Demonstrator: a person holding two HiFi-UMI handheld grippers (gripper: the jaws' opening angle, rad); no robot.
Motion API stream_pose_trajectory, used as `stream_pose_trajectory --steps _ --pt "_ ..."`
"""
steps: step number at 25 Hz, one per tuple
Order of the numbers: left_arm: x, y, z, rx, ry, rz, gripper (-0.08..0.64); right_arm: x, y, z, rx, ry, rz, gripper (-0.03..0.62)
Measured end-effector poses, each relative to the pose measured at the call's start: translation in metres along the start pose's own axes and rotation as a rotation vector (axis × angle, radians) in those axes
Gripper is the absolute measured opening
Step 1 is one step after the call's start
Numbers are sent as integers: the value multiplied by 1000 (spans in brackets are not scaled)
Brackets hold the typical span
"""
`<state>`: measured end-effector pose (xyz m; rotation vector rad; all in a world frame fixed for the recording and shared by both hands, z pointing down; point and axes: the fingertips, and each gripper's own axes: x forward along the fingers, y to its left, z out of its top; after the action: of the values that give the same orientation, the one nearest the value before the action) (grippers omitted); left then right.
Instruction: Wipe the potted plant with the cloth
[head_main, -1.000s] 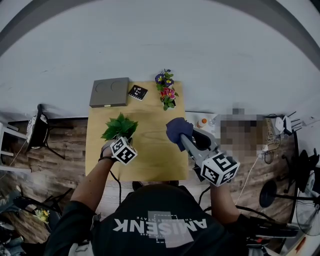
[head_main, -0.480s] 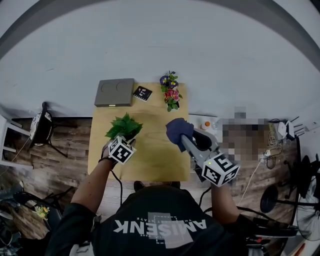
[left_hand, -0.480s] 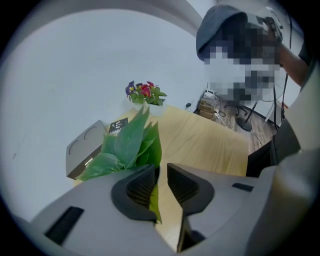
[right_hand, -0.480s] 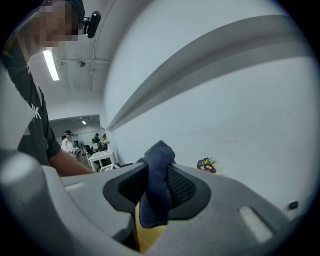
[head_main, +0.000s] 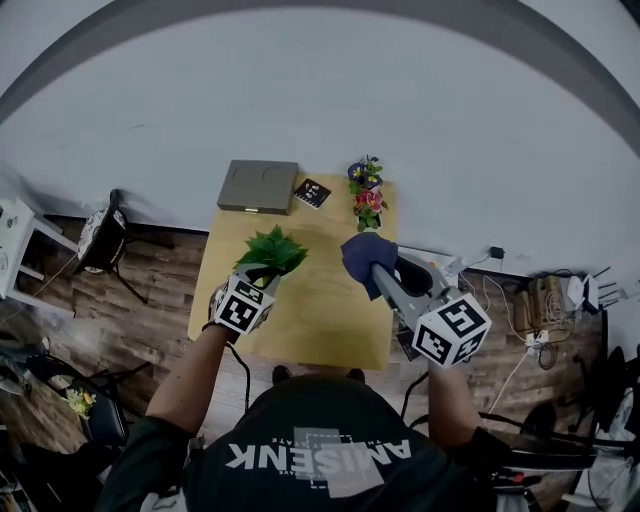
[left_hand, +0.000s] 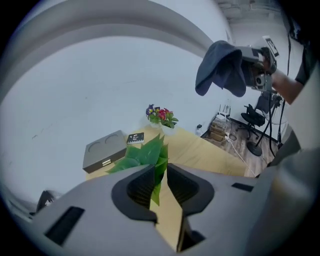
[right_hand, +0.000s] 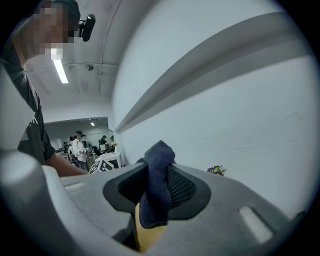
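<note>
Head view puts the wooden surface (head_main: 305, 325) in front of you, with the plant (head_main: 272, 248) on its left half, just ahead of your left claw (head_main: 258, 280). The leaves and the claw hide the pot, so you cannot tell from here how it sits. Over the right half, your right claw (head_main: 378, 272) holds the cloth (head_main: 362, 255), a dark blue bunch that covers the claw's tips. Bare wood lies between the cloth and the plant, so the two are apart. At the far edge stand a grey box (head_main: 258, 186), a small black card (head_main: 312, 192) and some flowers (head_main: 366, 195), the flowers just beyond the cloth.

Left gripper view shows your left claw released. The jaws stand a little apart and have just been moving, spreading out and then easing in slightly. Green leaves fill the gap at the tips and one leaf hangs down between the jaws, yet the ribbed pads do not press on it. The cloth hangs high at the upper right, well clear of the leaves.

Right gripper view shows your right claw clenched on the cloth. The fabric is pinched between the pads, with a fold standing up above the jaws and the rest drooping below.
</note>
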<state>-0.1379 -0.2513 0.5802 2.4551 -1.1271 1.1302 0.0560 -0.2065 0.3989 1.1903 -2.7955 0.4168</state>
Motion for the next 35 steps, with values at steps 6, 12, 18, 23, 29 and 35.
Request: stream_pose_trajectory --steps 6,12,18,23,29,35 --pt "-56 5 25 -141 -175 12 58 8 14 14 -12 -16 43 109" --pt "-115 10 56 -209 -336 30 28 22 25 29 -40 -31 77 110" --pt "-160 20 74 -229 -437 90 21 30 38 40 -50 -37 108 110" --pt "-195 33 85 -275 -492 132 3 44 47 52 -72 -38 135 110" --pt "-234 63 91 -386 -545 202 3 56 57 59 -137 -43 134 109" --pt "-251 71 95 -313 -557 328 2 62 55 58 -121 -30 116 109"
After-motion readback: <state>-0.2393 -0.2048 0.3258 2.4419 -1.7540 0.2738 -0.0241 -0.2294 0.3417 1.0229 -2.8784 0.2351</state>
